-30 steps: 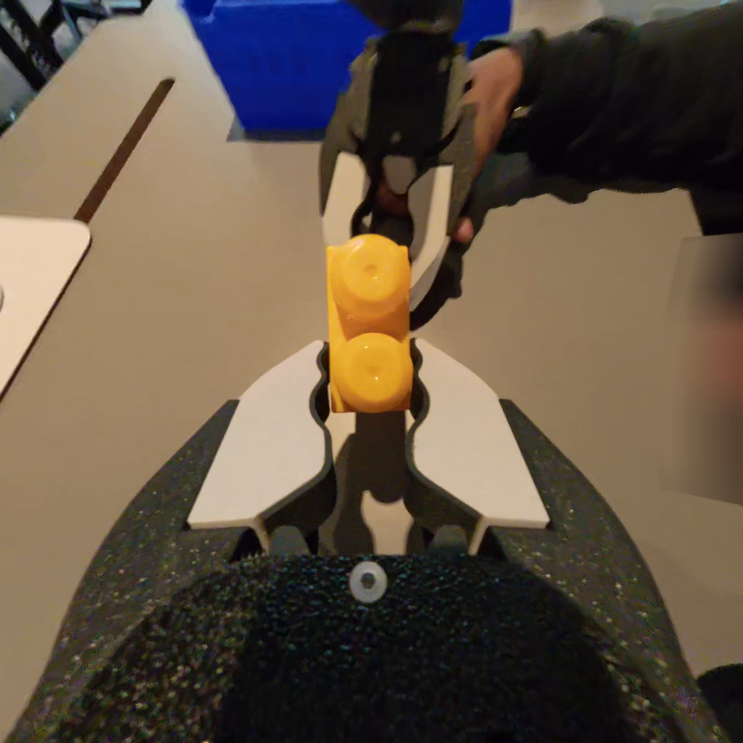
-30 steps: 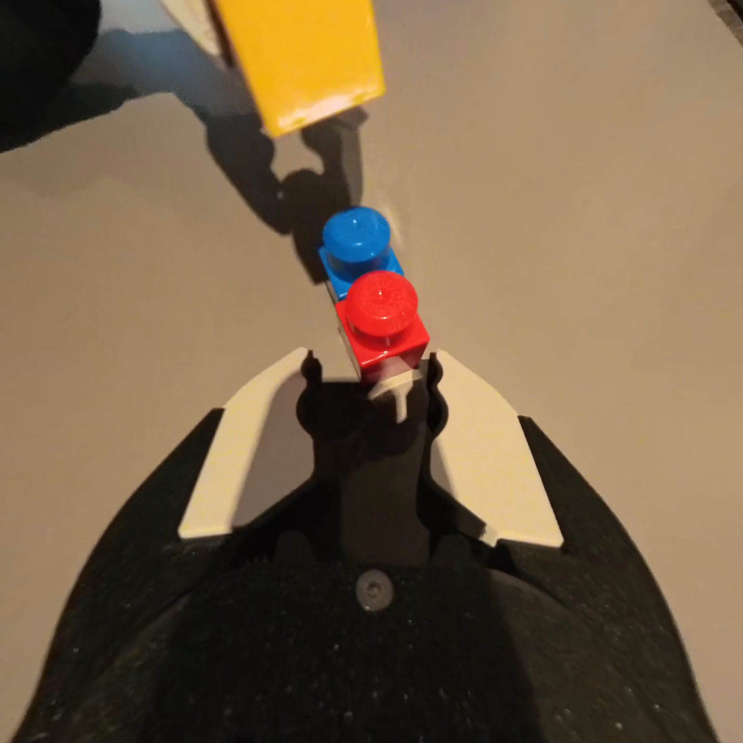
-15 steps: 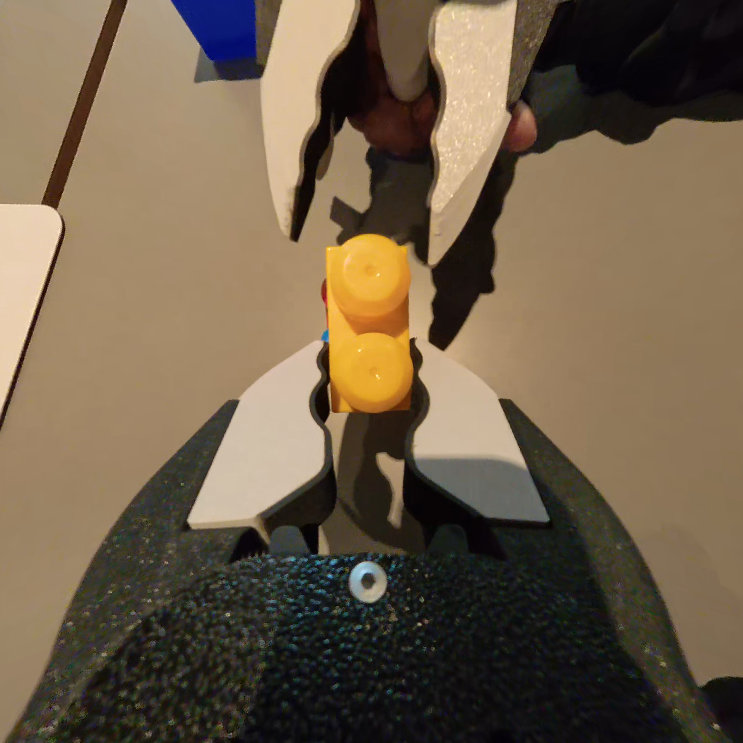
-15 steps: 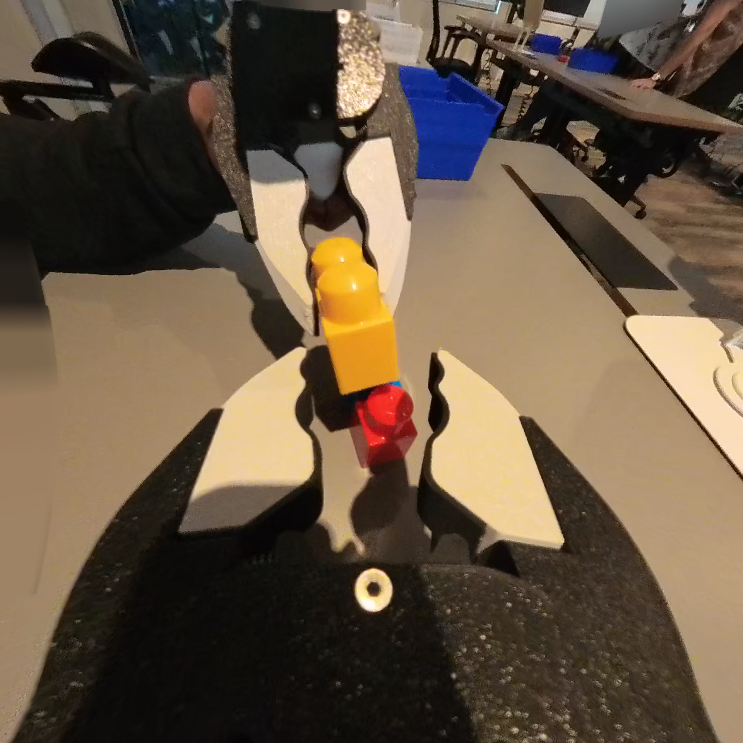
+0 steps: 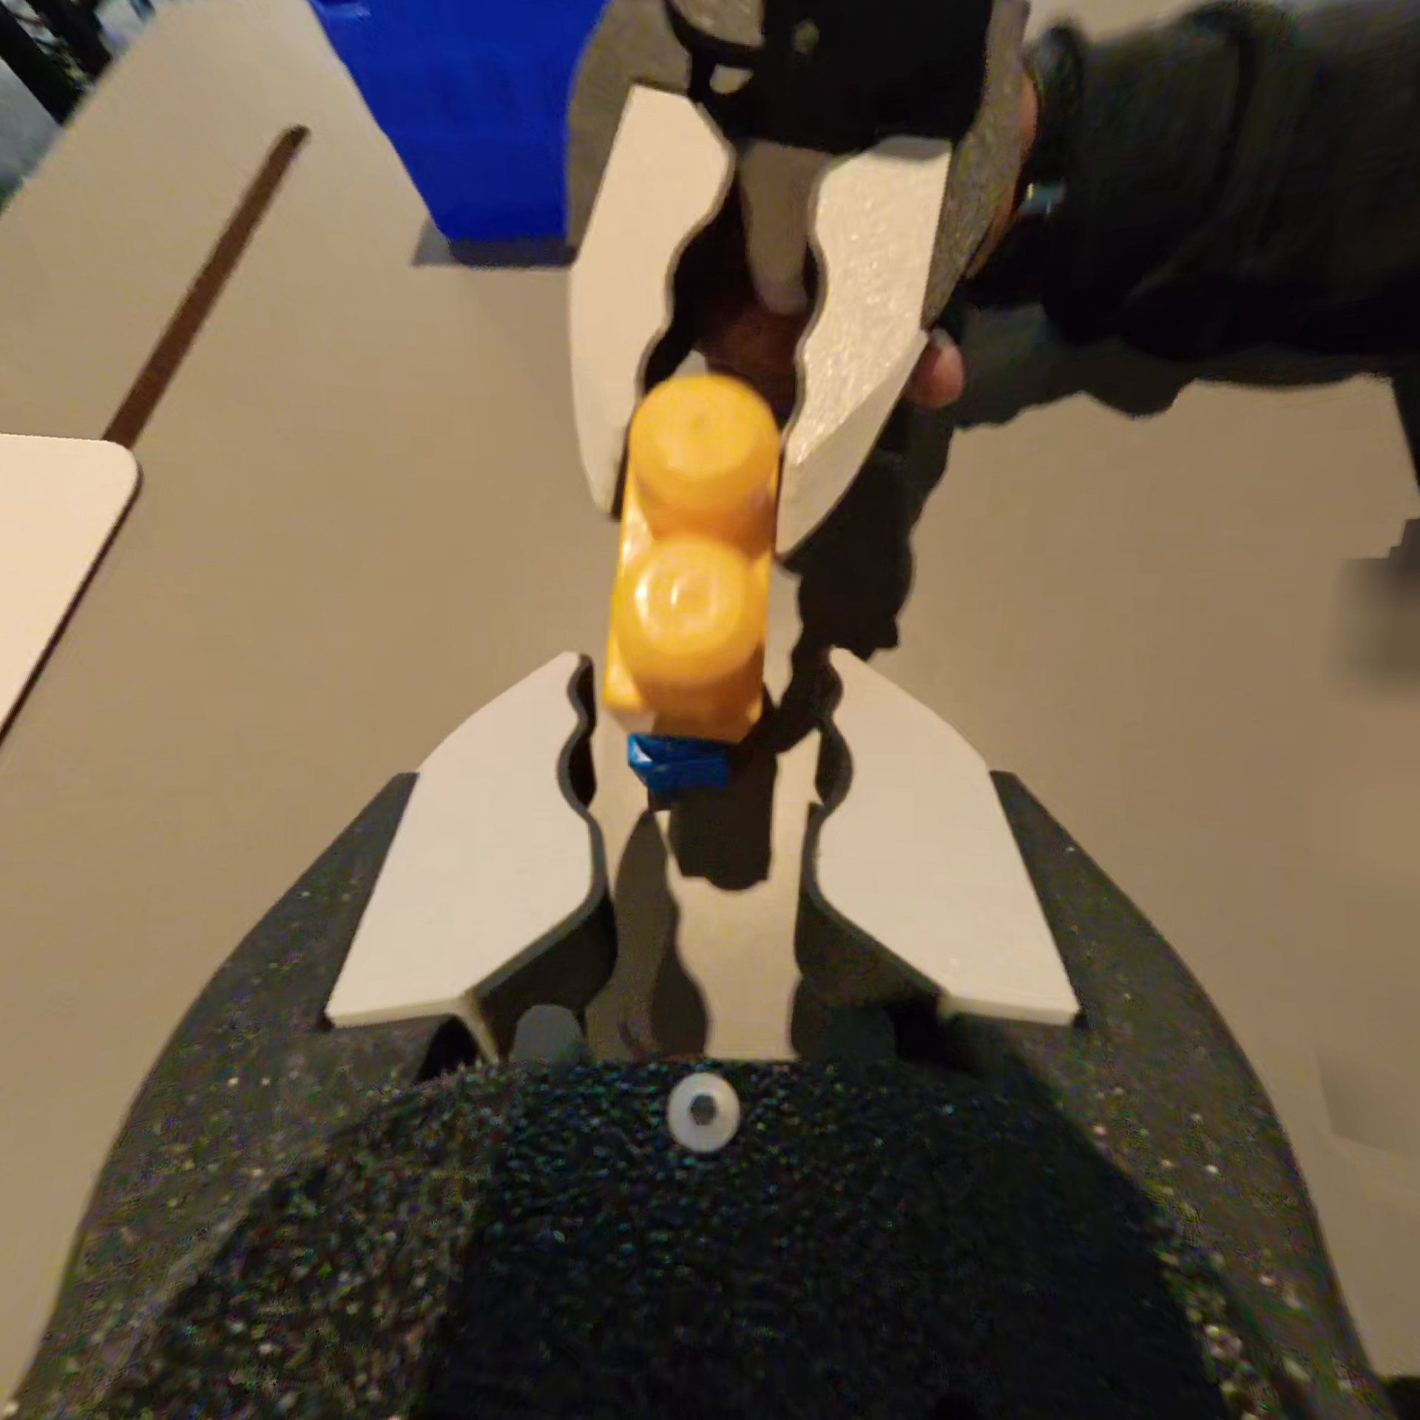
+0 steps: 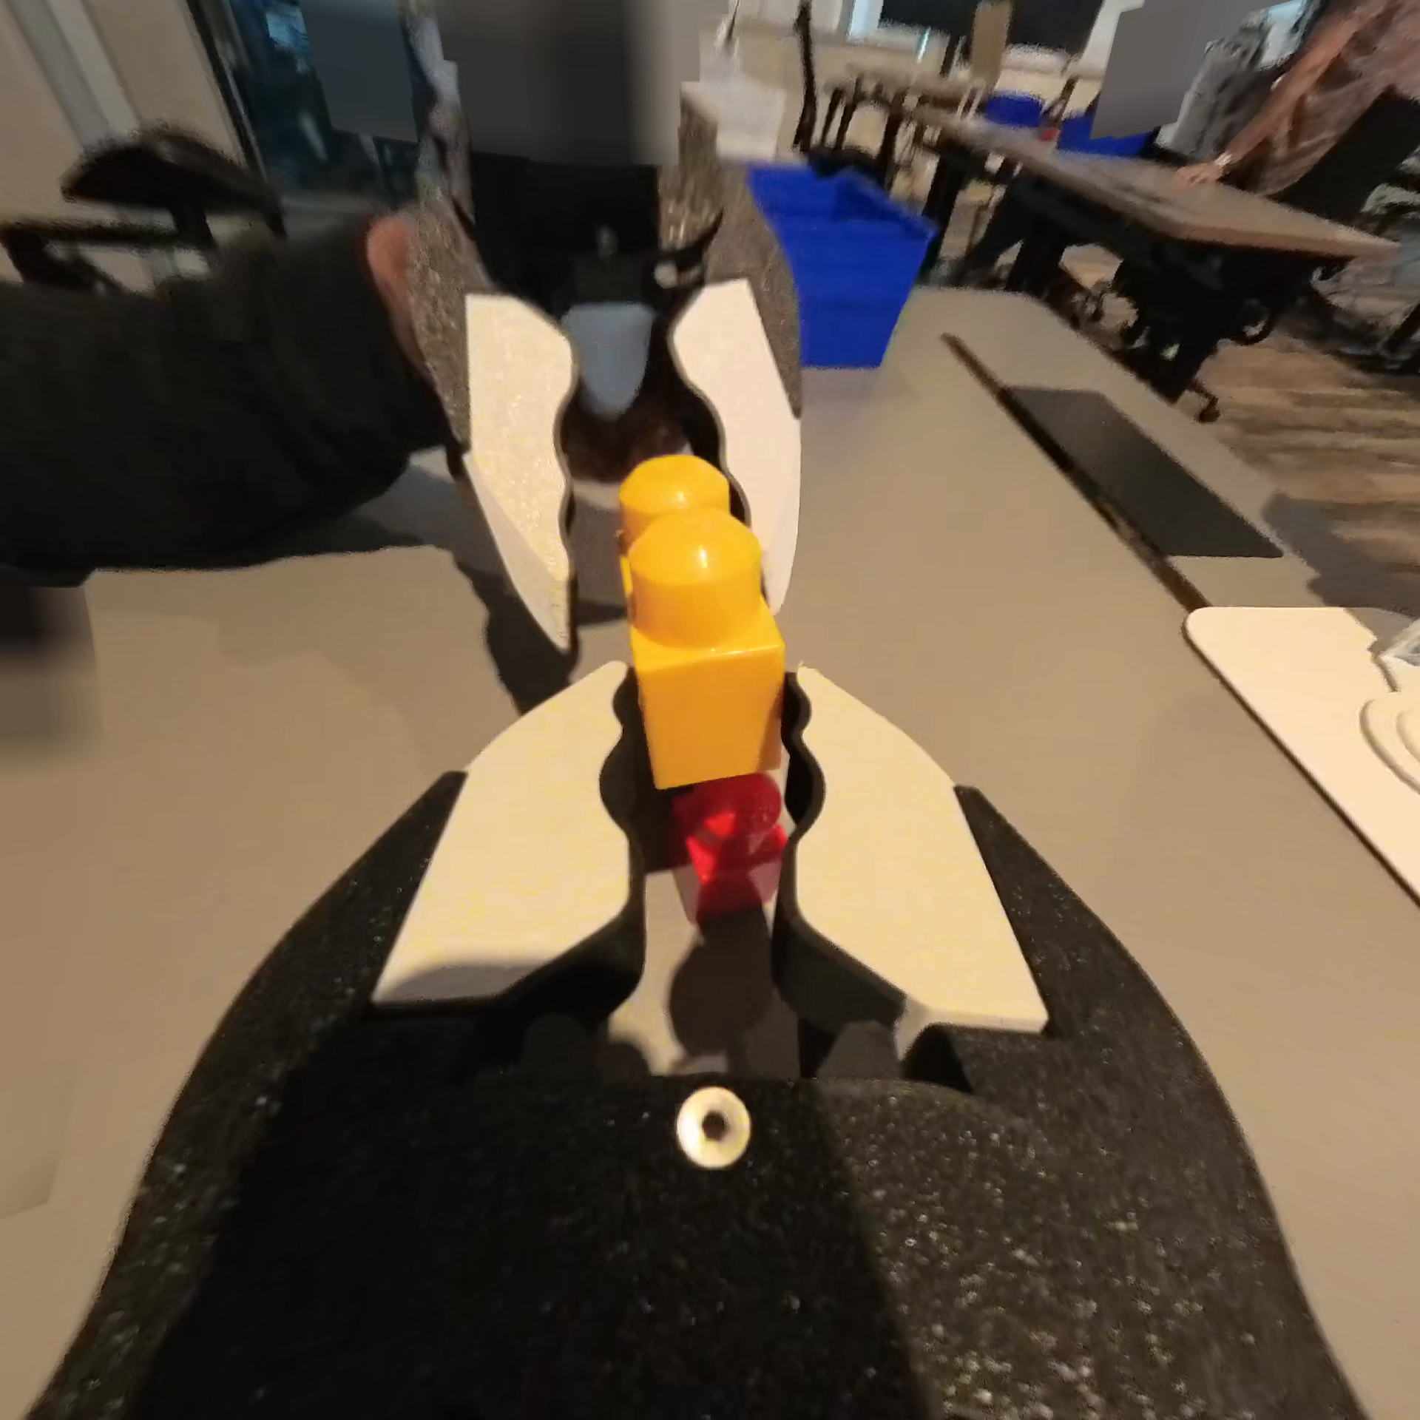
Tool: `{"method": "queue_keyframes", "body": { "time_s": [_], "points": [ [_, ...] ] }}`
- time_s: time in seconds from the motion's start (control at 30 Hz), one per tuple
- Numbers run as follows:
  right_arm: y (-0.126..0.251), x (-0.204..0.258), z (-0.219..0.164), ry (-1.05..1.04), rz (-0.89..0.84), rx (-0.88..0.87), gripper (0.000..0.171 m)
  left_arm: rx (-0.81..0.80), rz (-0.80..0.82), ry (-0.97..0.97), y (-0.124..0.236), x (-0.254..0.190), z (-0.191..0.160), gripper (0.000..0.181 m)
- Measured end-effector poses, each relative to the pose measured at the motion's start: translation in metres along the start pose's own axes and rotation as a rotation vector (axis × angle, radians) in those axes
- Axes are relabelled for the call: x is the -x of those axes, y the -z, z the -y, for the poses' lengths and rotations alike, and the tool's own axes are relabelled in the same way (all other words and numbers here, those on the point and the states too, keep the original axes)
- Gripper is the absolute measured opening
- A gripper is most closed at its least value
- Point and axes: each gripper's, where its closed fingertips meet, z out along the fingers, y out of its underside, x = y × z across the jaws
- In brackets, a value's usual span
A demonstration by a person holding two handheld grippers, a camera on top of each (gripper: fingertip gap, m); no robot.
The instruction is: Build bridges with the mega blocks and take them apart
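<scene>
A: Left claw (image 5: 703,676)?
B: Released. Fingers spread either side of the near end of the yellow block (image 5: 691,607), with a clear gap on the right-hand side and barely any on the left.

A: And the right claw (image 6: 707,676)?
B: Clenched on that same yellow block, at the opposite end. Fingers pressed against both sides of it, seen from its own camera and from the left wrist view alike.

A: Where exactly, the yellow block?
B: Raised off the grey counter (image 5: 307,615), studs up, stacked on two smaller pieces: a blue block (image 5: 680,762) under the end nearest the left claw, a red block (image 6: 730,853) under the end nearest the right claw. Impossible to tell whether seated fully on both. Slightly blurred in both views.

A: Around it?
B: A blue bin (image 5: 476,115) at the far edge of the counter, and a white board (image 5: 54,538) off to one side. Dark sleeve (image 5: 1229,192) behind the right claw.
</scene>
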Motion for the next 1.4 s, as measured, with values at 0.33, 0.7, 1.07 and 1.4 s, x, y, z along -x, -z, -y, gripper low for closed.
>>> {"method": "queue_keyframes", "body": {
  "time_s": [0.33, 0.7, 1.07, 1.4],
  "points": [
    [0.012, -0.004, 0.012, -0.141, 0.075, -0.167, 0.036, -0.227, -0.139, 0.161, -0.004, 0.004, 0.011, 0.049],
    [0.008, -0.002, 0.01, -0.145, 0.084, -0.163, 0.035, -0.321, -0.159, 0.103, -0.001, 0.0, 0.02, 0.037],
    [0.012, -0.016, -0.033, -0.163, 0.04, 0.026, 0.049, -0.353, -0.069, 0.177, 0.006, 0.018, 0.003, 0.036],
    [0.012, -0.013, -0.072, -0.092, 0.04, 0.265, 0.033, -0.275, -0.076, 0.175, 0.0, 0.015, -0.016, 0.036]
  ]
}}
